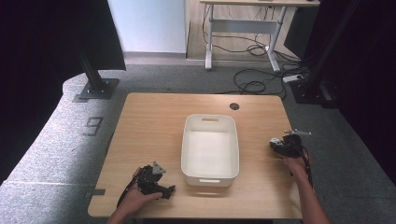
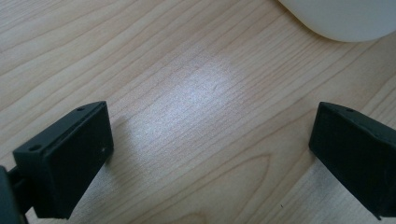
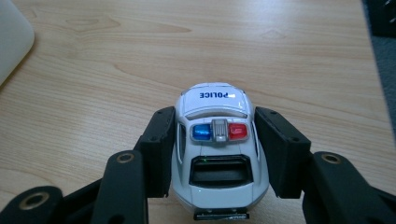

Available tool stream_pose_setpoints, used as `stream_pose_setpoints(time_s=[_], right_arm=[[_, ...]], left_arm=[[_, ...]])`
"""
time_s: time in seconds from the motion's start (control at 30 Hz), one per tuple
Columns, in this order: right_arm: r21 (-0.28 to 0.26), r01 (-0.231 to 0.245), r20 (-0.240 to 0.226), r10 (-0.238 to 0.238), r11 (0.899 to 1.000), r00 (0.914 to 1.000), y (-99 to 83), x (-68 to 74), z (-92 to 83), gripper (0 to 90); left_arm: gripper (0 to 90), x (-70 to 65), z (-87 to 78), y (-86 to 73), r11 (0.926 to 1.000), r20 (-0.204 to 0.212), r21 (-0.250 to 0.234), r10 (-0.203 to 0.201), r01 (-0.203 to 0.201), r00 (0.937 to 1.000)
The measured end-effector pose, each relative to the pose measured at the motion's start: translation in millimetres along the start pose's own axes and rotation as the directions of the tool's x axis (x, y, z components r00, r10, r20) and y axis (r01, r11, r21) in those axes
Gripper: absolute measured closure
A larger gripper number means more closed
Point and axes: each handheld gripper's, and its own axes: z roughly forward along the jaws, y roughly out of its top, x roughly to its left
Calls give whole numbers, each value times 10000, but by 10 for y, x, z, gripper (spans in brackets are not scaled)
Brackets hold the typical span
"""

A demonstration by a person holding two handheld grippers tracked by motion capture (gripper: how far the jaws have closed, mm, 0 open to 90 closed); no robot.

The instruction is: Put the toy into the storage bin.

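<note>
The wooden table [image 1: 154, 121] is carrying a white bin [image 1: 210, 173] at its centre, long axis running away from the person. The bin is sitting upright, with a handle slot in each short wall, and its interior is showing bare white floor. Open tabletop is lying on both sides of the bin and between it and the far edge, where a round cable hole [image 1: 234, 106] is sitting.

The left gripper [image 1: 171, 191] is resting near the table's near edge, just left of the bin's near corner. In the left gripper view its jaws are standing wide apart over bare wood, holding nothing, and a curved corner of the bin [image 2: 343, 21] is showing at the upper right.

The right gripper [image 1: 272, 143] is sitting close to the table's right edge, well apart from the bin. The right gripper view is showing detail that the high view is too small to resolve: the jaws are clamped on the sides of a white toy police car [image 3: 217, 149], with blue and red roof lights and POLICE lettering, its hood pointing away from the camera.
</note>
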Motion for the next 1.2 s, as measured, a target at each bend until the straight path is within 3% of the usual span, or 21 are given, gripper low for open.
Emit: stream_pose_setpoints(time_s=[0.43, 0.7, 0.9, 1.2], right_arm=[[-477, 352, -215, -363, 9982, 9991, -4, 172, -286, 501], [-694, 573, -380, -600, 9959, 9975, 8, 249, -341, 500], [-770, 424, -665, -476, 9961, 9966, 18, 294, -380, 500], [-1126, 577, -948, -685, 9920, 9931, 77, 385, -477, 500]], left_arm=[[0, -13, -6, -5, 10000, 49, 33, 39, -39, 10000], [0, -15, -7, -7, 10000, 53, 32, 46, -47, 10000], [0, -17, -8, -8, 10000, 46, 26, 41, -41, 10000], [0, -20, -9, -9, 10000, 45, 29, 44, -44, 10000]])
